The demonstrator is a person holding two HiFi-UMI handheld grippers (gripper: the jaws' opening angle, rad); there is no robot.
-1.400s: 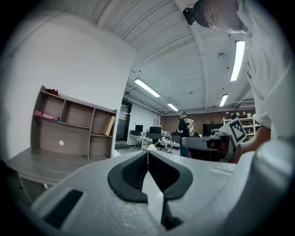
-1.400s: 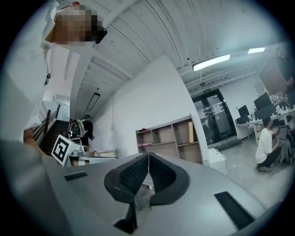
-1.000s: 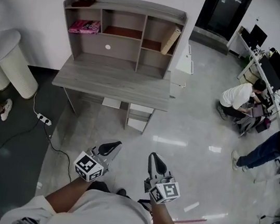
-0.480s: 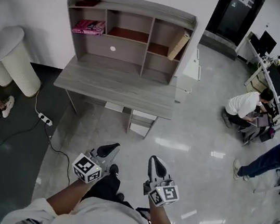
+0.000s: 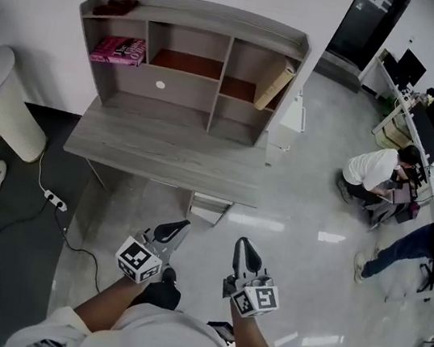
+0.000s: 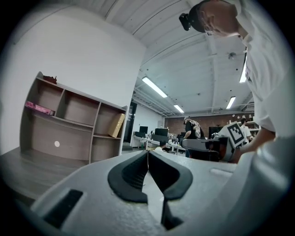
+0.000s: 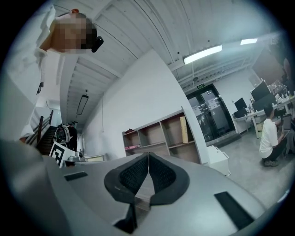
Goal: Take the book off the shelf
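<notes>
A tan book (image 5: 273, 85) leans tilted in the upper right compartment of the grey shelf unit (image 5: 194, 16) that stands on the desk (image 5: 163, 150). It also shows in the left gripper view as a tan book (image 6: 116, 125) and in the right gripper view as a book (image 7: 184, 129). My left gripper (image 5: 179, 225) and right gripper (image 5: 243, 245) are held side by side over the floor, well short of the desk. Both point level toward the shelf, jaws shut with nothing between them.
Pink books (image 5: 120, 49) lie in the shelf's left compartment. A white ribbed bin (image 5: 4, 102) and a power strip (image 5: 48, 197) are on the left. A white drawer cabinet (image 5: 291, 115) stands right of the desk. People (image 5: 373, 169) are at the far right.
Both grippers have moved forward toward the desk, which now looks nearer and larger. Their jaws stay shut.
</notes>
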